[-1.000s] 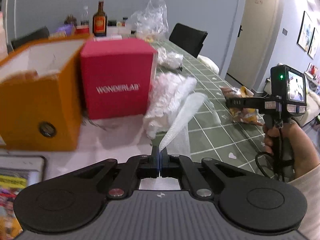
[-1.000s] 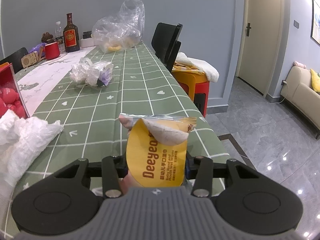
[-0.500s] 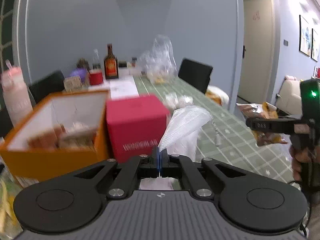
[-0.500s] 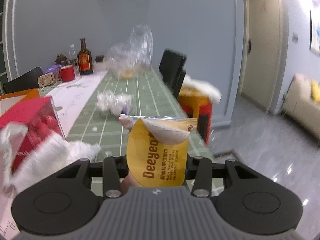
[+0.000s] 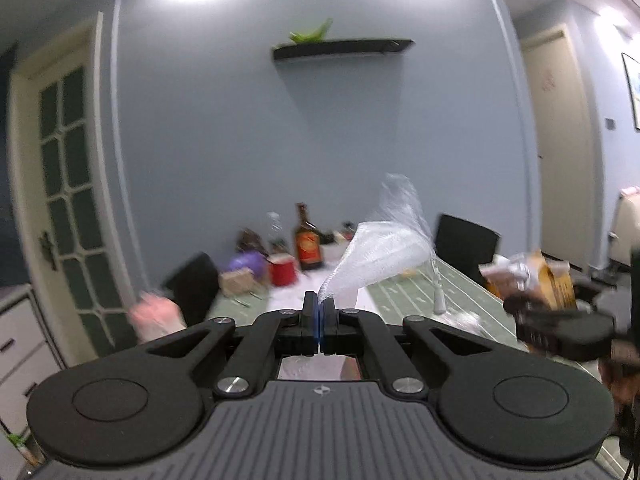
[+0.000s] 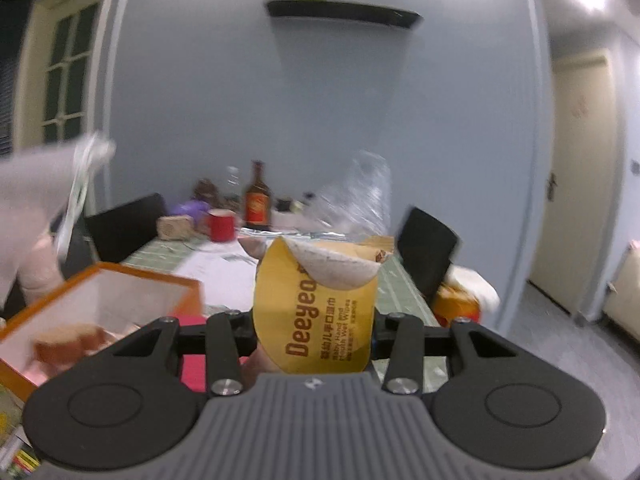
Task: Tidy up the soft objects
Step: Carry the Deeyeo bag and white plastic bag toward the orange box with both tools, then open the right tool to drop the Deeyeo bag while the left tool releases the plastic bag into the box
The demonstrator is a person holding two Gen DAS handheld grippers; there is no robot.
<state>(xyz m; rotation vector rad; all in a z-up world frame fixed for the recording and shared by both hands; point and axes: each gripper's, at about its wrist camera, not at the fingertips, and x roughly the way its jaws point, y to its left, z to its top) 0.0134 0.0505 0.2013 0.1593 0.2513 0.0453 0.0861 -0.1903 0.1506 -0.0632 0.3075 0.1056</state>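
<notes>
This is a home, the dining corner of a lived-in flat. A long table (image 5: 460, 284) under a green checked cloth runs away toward a blue-grey wall, with black chairs (image 5: 466, 240) drawn up on both sides. At its far end stand a dark bottle (image 6: 258, 202), a red mug (image 6: 221, 224) and a crumpled clear plastic bag (image 6: 360, 196), ordinary household clutter. High on the far wall hangs a dark floating shelf (image 5: 344, 46) with something green on it. To the left is a cream door with glass panes (image 5: 68, 200); to the right a plain cream interior door (image 6: 580, 184) and a framed picture (image 5: 632, 92). Ceiling spotlights glare overhead.
</notes>
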